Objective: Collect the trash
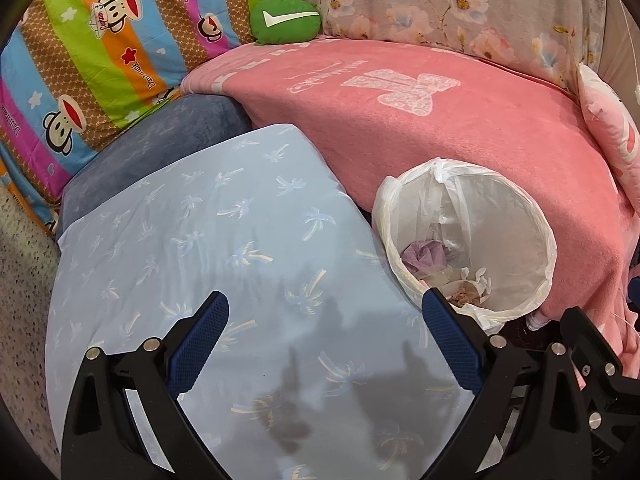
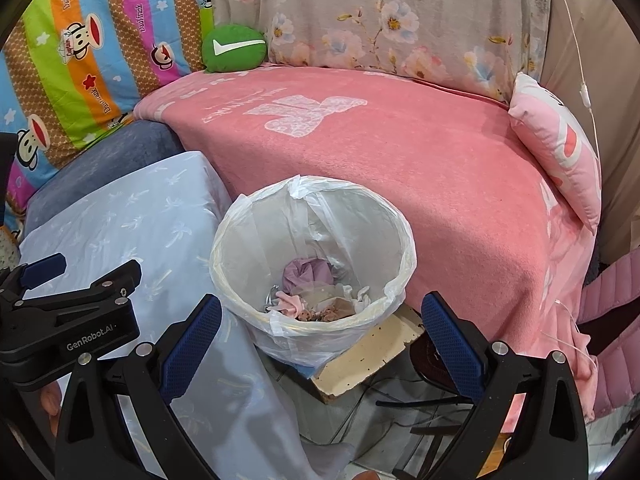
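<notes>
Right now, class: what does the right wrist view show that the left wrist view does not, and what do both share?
Only the right wrist view shows the pale board under the bin, cables on the floor below it, and the left tongs from the side.

Only the left wrist view shows its own open tongs over the light blue palm-print cloth.

Both show the white-lined bin holding crumpled trash, the pink blanket and the green cushion.
</notes>
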A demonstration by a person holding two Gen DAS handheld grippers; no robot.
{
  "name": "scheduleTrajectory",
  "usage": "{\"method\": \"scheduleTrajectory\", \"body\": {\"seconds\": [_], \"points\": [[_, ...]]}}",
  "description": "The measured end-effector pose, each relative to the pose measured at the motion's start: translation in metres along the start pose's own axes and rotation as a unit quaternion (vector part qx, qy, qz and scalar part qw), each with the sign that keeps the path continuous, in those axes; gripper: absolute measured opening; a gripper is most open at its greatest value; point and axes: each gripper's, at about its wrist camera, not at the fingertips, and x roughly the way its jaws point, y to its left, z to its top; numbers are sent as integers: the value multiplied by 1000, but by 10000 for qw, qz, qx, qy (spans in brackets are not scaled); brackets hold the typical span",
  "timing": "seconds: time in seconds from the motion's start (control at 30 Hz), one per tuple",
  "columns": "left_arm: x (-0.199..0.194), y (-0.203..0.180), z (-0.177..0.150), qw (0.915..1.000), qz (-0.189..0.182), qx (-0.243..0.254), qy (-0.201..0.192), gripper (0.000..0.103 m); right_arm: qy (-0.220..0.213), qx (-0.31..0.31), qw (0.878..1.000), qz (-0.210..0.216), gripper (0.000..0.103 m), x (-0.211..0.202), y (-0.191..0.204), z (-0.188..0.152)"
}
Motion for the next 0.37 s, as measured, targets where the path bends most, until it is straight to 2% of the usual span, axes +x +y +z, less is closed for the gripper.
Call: {"method": "scheduleTrajectory", "body": {"seconds": [0.37], "points": [[2, 5, -2, 10000, -67, 1, 47, 93, -14, -76, 10000, 22, 98, -3, 9, 2]]}}
